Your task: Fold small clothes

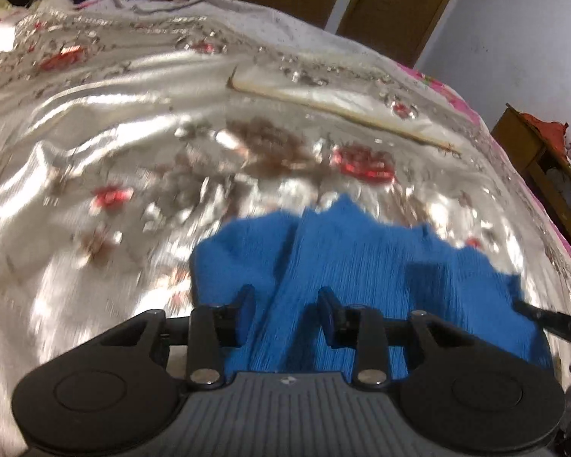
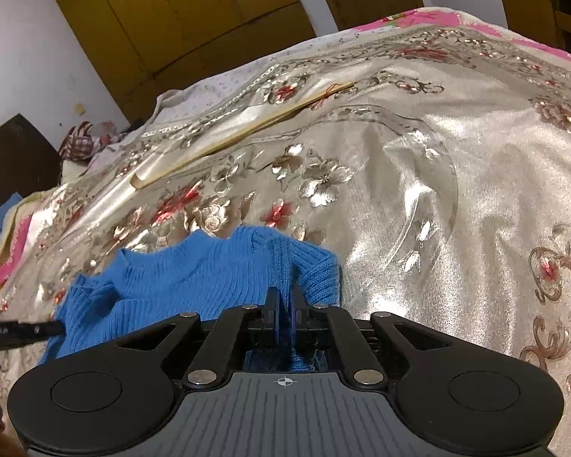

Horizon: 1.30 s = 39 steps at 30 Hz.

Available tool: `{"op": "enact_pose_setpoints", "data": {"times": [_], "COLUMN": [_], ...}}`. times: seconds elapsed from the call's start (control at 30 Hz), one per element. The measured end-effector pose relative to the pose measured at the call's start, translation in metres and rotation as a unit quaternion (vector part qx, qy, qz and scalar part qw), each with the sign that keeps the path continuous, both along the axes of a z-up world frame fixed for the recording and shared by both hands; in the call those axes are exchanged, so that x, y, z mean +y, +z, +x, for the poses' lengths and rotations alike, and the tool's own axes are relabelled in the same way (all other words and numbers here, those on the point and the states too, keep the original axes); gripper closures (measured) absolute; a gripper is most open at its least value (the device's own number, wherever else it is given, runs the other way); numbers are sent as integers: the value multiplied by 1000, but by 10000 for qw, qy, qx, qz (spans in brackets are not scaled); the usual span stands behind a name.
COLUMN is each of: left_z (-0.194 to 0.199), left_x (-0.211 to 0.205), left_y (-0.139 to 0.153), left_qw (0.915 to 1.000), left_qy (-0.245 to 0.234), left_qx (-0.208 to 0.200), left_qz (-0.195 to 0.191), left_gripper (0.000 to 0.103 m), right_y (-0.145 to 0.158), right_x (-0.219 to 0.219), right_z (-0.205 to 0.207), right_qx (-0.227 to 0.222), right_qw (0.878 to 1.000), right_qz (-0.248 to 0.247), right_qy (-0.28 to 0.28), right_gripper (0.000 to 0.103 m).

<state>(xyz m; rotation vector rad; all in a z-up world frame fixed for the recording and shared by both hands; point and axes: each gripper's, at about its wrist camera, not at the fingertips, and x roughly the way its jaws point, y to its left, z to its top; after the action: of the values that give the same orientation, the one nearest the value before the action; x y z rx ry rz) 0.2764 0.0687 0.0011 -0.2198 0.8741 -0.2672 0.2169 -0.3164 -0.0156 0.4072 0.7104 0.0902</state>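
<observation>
— Blue ribbed knit, that sweater (image 2: 194, 278); it is lying rumpled on the bed (image 2: 418, 190), on a shiny satin bedspread with raised flowers.

— How is it likely to handle?

— Soft, light and floppy, I judge; it is bunching in thick folds, and the slick cover may be letting it slide.

— Who is holding it?

— The right gripper (image 2: 284, 314) is pinching a ridge of the knit, jaws nearly together. The left gripper (image 1: 286, 310) is hovering over the cloth, jaws apart.

— Best hold?

— Probably the ribbed hem or shoulder seam, where the knit is thickest.
</observation>
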Motion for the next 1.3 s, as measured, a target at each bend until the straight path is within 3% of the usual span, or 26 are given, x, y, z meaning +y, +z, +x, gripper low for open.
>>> {"op": "enact_pose_setpoints", "data": {"times": [0.17, 0.2, 0.23, 0.33, 0.47, 0.6, 0.7, 0.77, 0.83, 0.9, 1.0, 1.13, 1.2, 1.23, 1.27, 1.3], "left_z": [21, 23, 23, 22, 11, -2, -5, -4, 1, 4, 3, 1, 2, 3, 2, 2], "left_x": [-24, -27, -28, -27, -18, 4, 10, 13, 13, 13, 11, 12, 12, 13, 13, 13], "left_y": [-10, -11, -11, -6, 8, 27, 24, 15, 5, -3, -8, -6, -6, -6, -5, -3], "left_qw": [9983, 9978, 9975, 9979, 9989, 9991, 9988, 9989, 9987, 9987, 9988, 9990, 9989, 9989, 9990, 9991], "left_qy": [-136, -100, -69, -17, 38, 310, 388, 450, 498, 497, 445, 407, 417, 419, 411, 397], "left_qx": [42, 27, 20, 39, -143, -300, -273, -125, -11, 87, 130, 83, 111, 120, 115, 92], "left_qz": [557, 657, 700, 644, 442, -1, 98, 77, 89, 86, 149, 173, 167, 154, 140, 129], "left_gripper": [64, 69, 81, 90, 91, 91, 91, 91, 91, 91, 91, 91, 91, 91, 91, 91], "right_y": [-1, -2, -1, 1, 13, 34, 40, 34, 26, 16, 7, 15, 14, 11, 10, 10], "right_x": [0, -1, -1, -2, -6, -12, -17, -16, -11, -6, 0, 13, 19, 20, 21, 20], "right_z": [1, 1, 0, -1, -9, -16, -10, -7, -5, -4, -1, 7, 17, 20, 23, 23], "right_qx": [-2, -1, 1, -17, -223, -556, -563, -340, -29, 214, 301, 128, 301, 404, 457, 463], "right_qw": [10000, 10000, 10000, 10000, 9997, 9983, 9982, 9990, 9998, 9997, 9995, 9988, 9963, 9959, 9958, 9963], "right_qz": [30, 38, 47, 60, 114, 135, 151, 278, 203, 70, 26, -449, -733, -745, -703, -610], "right_qy": [17, 20, 23, 34, 5, -78, -113, -46, -13, -25, 6, 156, 322, 327, 360, 380], "right_gripper": [95, 95, 95, 95, 103, 103, 103, 94, 91, 78, 69, 69, 71, 79, 94, 98]}}
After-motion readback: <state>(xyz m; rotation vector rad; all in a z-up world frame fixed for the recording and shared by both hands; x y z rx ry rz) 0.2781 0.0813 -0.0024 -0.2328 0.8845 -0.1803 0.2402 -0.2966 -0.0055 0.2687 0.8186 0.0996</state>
